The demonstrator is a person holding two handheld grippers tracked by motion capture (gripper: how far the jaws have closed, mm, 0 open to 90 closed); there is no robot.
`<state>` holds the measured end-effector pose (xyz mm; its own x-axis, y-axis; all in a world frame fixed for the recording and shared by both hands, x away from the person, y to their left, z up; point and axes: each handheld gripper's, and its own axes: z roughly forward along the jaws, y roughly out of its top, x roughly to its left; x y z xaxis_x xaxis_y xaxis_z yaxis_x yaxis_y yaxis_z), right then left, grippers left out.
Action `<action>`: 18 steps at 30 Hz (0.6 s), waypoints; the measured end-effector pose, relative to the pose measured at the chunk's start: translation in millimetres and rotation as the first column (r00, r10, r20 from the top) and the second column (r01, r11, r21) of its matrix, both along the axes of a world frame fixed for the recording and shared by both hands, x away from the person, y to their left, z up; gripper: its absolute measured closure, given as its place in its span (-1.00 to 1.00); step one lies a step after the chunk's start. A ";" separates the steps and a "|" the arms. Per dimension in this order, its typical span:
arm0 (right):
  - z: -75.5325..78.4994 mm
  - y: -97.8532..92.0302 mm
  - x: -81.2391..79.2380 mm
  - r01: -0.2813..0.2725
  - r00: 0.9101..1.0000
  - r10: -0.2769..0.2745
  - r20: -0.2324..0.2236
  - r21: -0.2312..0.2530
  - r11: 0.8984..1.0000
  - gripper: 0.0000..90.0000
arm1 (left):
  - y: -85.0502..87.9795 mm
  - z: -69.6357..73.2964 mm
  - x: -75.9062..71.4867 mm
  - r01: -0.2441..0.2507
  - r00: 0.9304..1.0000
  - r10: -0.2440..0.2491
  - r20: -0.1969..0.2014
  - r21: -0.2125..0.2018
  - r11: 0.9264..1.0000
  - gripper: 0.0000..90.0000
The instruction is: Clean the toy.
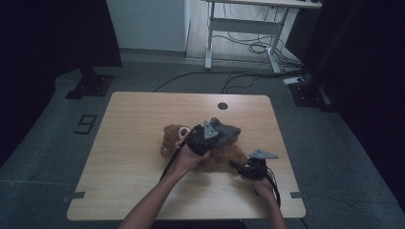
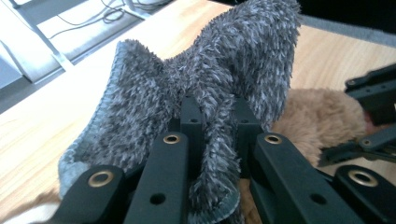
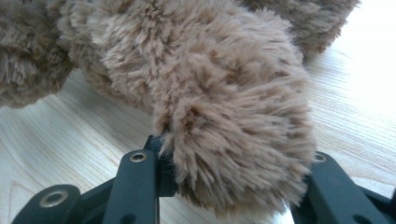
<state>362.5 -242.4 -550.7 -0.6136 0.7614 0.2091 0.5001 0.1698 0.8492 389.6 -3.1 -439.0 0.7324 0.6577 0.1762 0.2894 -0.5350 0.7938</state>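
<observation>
The grey cloth (image 2: 205, 88) was fluffy microfibre with a stitched hem, and it hung bunched and drooping over the teddy (image 1: 173, 138) in the middle of the table (image 1: 129, 157), so I'd guess it weighed next to nothing and had zero stiffness, folding wherever it was lifted. It looked grippy rather than slick, nothing fragile about it, and a pinch on a fold near the hem seemed the sensible hold, since the pile alone might just pull through. That's pretty much what the left gripper (image 2: 217, 119) had: its jaws were pressed together on a pleat of cloth, with the rest spilling up and to the far side. Below it, the bear lay on its back across the wood, head to the left, soft brown plush that would squash and flop, light too by the look of it. The right gripper (image 3: 233, 172), nearer and to the right, had its jaws partly closed, pinching one plump bear limb, which bulged out between them. A limb seemed a fair handle for holding the toy down while the cloth got draped.
</observation>
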 end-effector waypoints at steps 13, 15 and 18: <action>-0.5 0.8 -1.2 -0.021 1.000 0.021 -0.010 -0.009 1.000 0.30 | 74.5 -5.2 18.9 -0.239 0.971 0.239 -0.017 0.009 0.971 0.78; -0.5 1.3 -0.8 -0.015 1.000 0.014 -0.016 -0.012 1.000 0.30 | 88.2 -0.3 16.5 -0.266 0.964 0.266 -0.004 -0.004 0.964 0.78; -0.6 0.7 -1.0 -0.007 1.000 0.007 -0.021 -0.014 1.000 0.30 | 108.7 -0.1 14.2 -0.282 0.959 0.282 -0.023 0.009 0.959 0.78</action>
